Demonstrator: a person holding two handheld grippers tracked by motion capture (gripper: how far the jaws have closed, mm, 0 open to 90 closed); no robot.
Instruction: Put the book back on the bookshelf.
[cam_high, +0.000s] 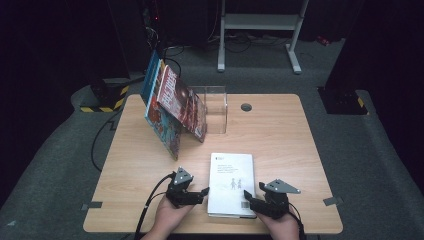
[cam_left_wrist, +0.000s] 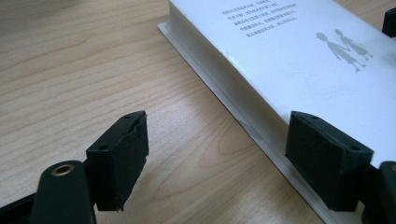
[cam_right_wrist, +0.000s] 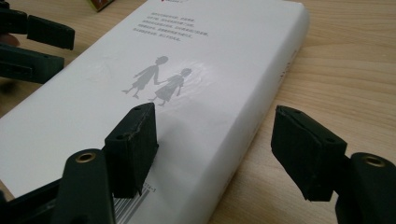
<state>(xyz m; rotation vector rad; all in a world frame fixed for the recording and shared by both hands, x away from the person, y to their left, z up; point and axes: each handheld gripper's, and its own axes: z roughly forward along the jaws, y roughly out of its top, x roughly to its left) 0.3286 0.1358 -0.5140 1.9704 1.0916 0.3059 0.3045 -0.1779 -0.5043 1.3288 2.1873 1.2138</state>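
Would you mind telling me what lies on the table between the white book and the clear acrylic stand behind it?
Nothing: in the high view, bare wooden table separates the white book from the clear stand. The leaning colourful books sit off to the left.

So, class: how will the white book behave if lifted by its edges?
The white book looks thick and lies flat, so probably stiff and fairly heavy. Its glossy cover may slip against the pads. Unlikely to roll.

white book (cam_high: 231, 180), closed, lying flat, near table's front edge
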